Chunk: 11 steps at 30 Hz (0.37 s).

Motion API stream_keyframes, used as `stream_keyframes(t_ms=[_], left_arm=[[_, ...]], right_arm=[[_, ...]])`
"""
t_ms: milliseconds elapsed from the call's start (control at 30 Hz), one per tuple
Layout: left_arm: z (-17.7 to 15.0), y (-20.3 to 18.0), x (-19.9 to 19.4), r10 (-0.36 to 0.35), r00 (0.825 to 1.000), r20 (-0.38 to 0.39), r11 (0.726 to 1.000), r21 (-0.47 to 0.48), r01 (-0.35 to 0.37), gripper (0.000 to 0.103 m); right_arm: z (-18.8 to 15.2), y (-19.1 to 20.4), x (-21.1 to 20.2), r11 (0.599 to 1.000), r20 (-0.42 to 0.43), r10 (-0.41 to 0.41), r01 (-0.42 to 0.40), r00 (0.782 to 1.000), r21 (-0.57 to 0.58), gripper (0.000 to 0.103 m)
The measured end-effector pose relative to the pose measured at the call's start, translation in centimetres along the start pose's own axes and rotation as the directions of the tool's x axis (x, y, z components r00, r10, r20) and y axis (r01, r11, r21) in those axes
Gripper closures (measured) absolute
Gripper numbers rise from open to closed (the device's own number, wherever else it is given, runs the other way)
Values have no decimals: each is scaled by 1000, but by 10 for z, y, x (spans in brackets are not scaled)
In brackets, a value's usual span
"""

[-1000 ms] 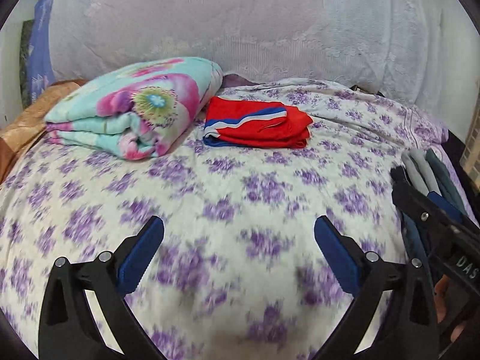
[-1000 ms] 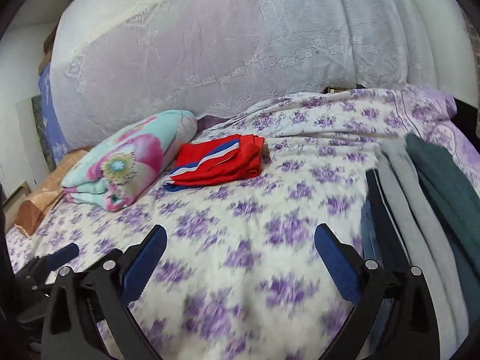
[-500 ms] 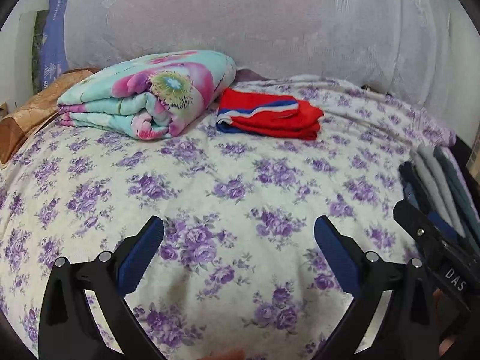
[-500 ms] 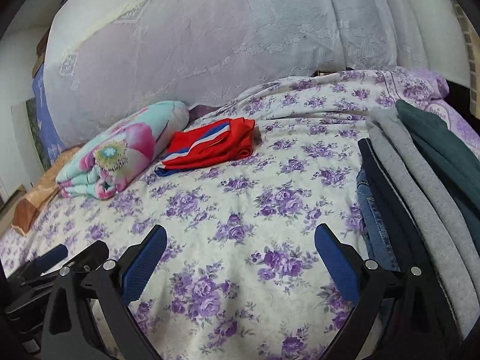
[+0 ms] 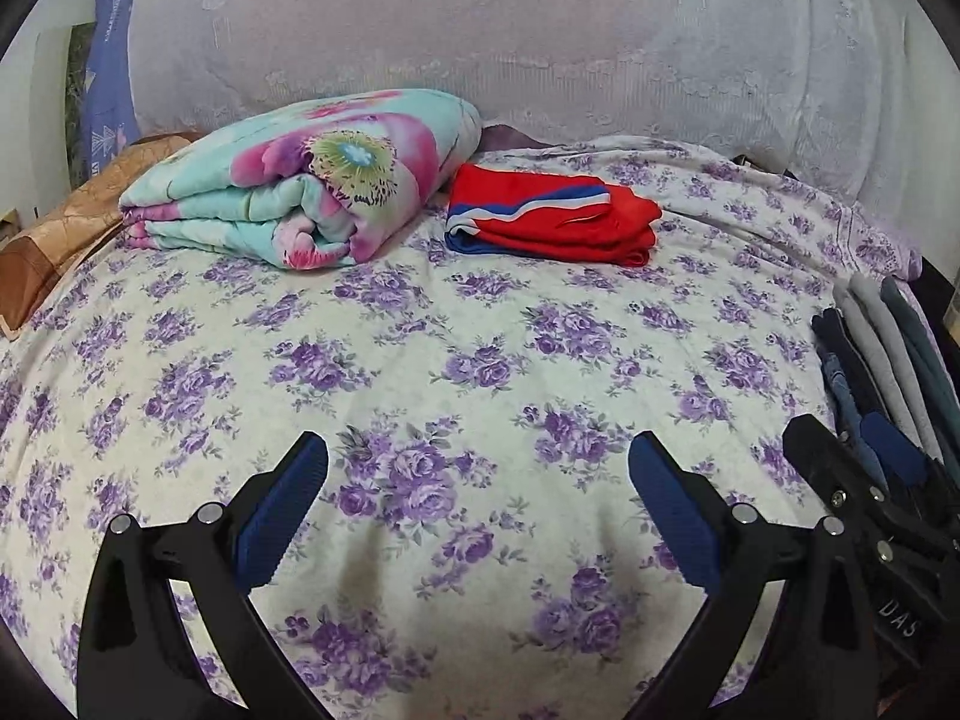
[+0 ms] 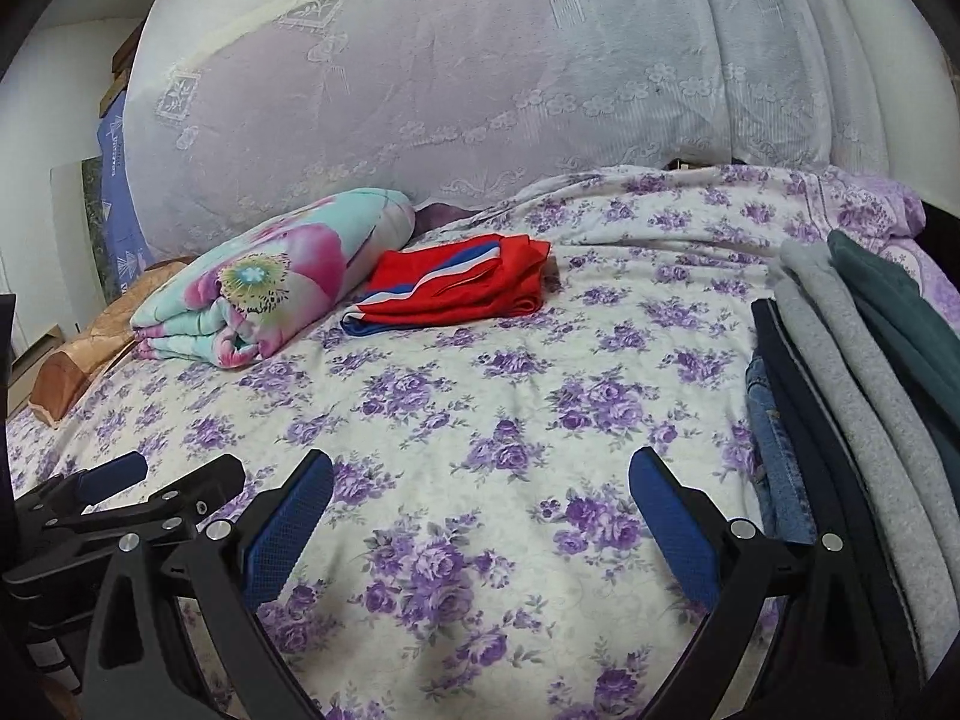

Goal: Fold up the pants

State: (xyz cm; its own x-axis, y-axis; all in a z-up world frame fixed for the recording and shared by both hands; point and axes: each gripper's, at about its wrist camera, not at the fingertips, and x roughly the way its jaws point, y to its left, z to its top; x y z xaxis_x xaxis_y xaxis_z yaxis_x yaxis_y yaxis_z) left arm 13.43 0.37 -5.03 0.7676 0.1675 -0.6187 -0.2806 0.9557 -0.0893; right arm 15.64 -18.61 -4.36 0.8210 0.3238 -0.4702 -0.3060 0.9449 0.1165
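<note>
Left gripper (image 5: 478, 459): jaws wide apart, nothing between them; black plastic arms, blue ribbed pads, held over the sheet (image 5: 480, 372). Right gripper (image 6: 481, 473): likewise spread wide and empty, same build. Sheet is cream cotton-like cloth with purple rose print, lightly creased, domed by the lens. Folded pants (image 6: 462, 291): red, glossy synthetic look, white and blue stripe across the top layer, a flat rectangular stack at the far side of the bed, just beside the quilt (image 6: 270, 285), well apart from both grippers. Quilt is thick, soft, rolled into a fat bundle, turquoise with pink flowers. Along the right edge lies a pile of garments (image 6: 840, 372): blue denim, dark navy, fuzzy grey fleece, teal knit, in long overlapping strips; possibly more pants, layers too bunched to tell. White lace curtain (image 6: 480, 72) hangs behind.
</note>
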Motion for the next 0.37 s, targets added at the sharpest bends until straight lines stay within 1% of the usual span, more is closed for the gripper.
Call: stream_keyframes(t_ms=[233,367], left_arm=[[1,-1,-1,5,1000,0,1000,-4,-5,5],[0,-1,3,12,1000,-10,1000,-1,-12,5]], right_arm=[[0,-3,2,1000,-17,15,-14,1000,28,4],[-1,-1,2,1000,-8,-10,10,1000,0,4]])
